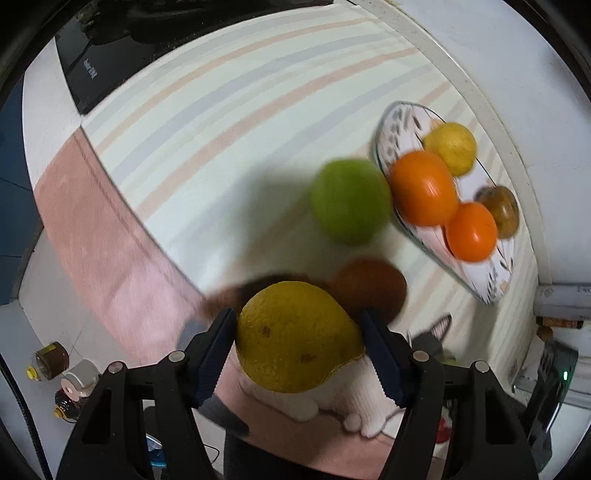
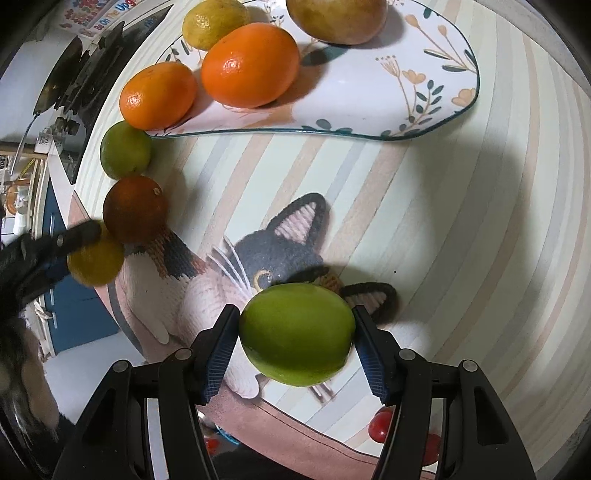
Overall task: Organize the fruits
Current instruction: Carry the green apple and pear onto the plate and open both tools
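Observation:
My left gripper (image 1: pixel 299 350) is shut on a yellow citrus fruit (image 1: pixel 295 339), both pads against its sides, above the near edge of the mat. The right wrist view shows that same yellow fruit (image 2: pixel 96 264) at far left with a dark finger (image 2: pixel 79 234) across it. My right gripper (image 2: pixel 295 343) is shut on a green fruit (image 2: pixel 297 334) over the cat picture. A floral plate (image 2: pixel 424 122) holds two oranges (image 2: pixel 249 64), a lemon (image 2: pixel 214 22) and a yellow-brown fruit (image 2: pixel 336 18). Another green fruit (image 2: pixel 125 149) and a dark brown-orange fruit (image 2: pixel 135 208) lie on the mat beside the plate.
A striped mat (image 1: pixel 221 129) with a cat design (image 2: pixel 273 254) covers the table, with a pink border (image 1: pixel 103 229) towards me. A black appliance (image 1: pixel 88 70) stands at the far left. Small jars (image 1: pixel 51 360) sit below the table edge. The plate's right half (image 2: pixel 369 85) is bare.

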